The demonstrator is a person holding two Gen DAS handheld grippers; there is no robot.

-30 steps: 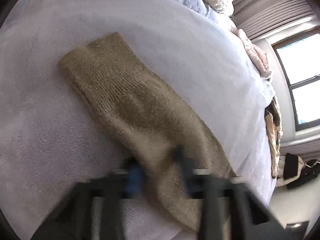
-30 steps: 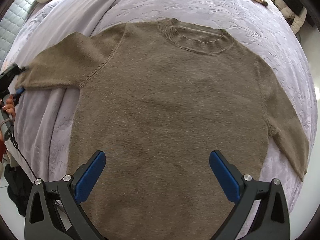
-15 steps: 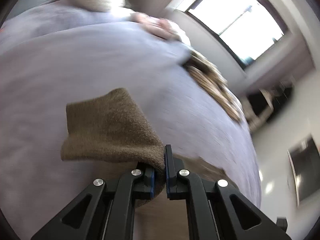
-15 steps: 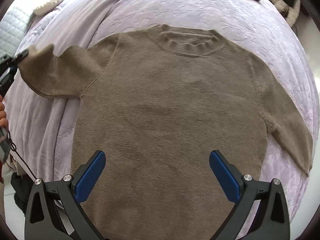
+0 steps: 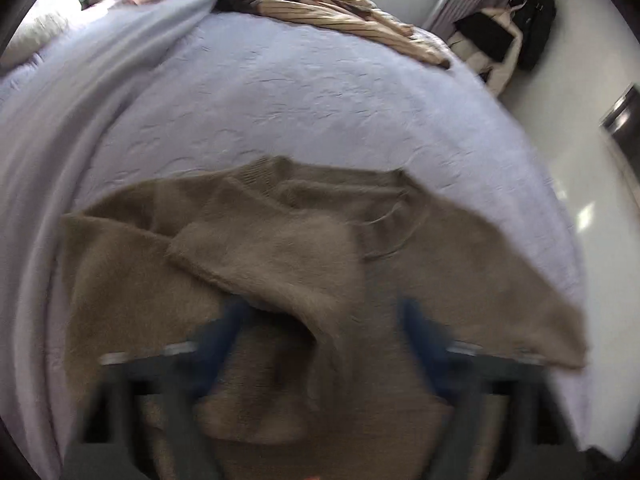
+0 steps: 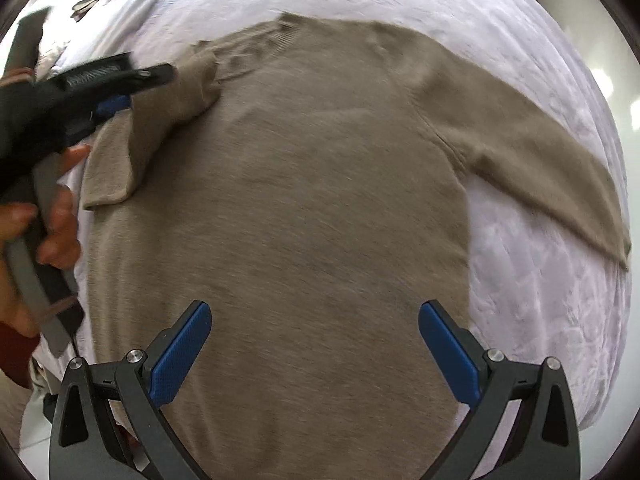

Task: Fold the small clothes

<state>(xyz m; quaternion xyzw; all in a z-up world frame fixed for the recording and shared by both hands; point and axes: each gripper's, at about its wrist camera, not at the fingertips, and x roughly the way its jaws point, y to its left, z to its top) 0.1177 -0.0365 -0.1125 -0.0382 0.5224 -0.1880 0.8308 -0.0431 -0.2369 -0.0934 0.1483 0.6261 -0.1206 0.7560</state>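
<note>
Across the middle of both frames we see the brown sweater (image 6: pixel 320 200) spread on the lilac bed (image 6: pixel 540 280), one sleeve (image 6: pixel 160 120) folded over its chest at the left. Our left tongs (image 5: pixel 320 344) are opening, blurred, the sleeve slipping free between them. Our right tongs (image 6: pixel 316 356) stand apart above the hem, empty.

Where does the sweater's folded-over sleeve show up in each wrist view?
Left wrist: the folded sleeve lies centre, just beyond the opening left gripper, no longer pinched.
Right wrist: the sleeve sits upper left, across the sweater's shoulder.
Shared landmark: the ribbed neckline.
</note>
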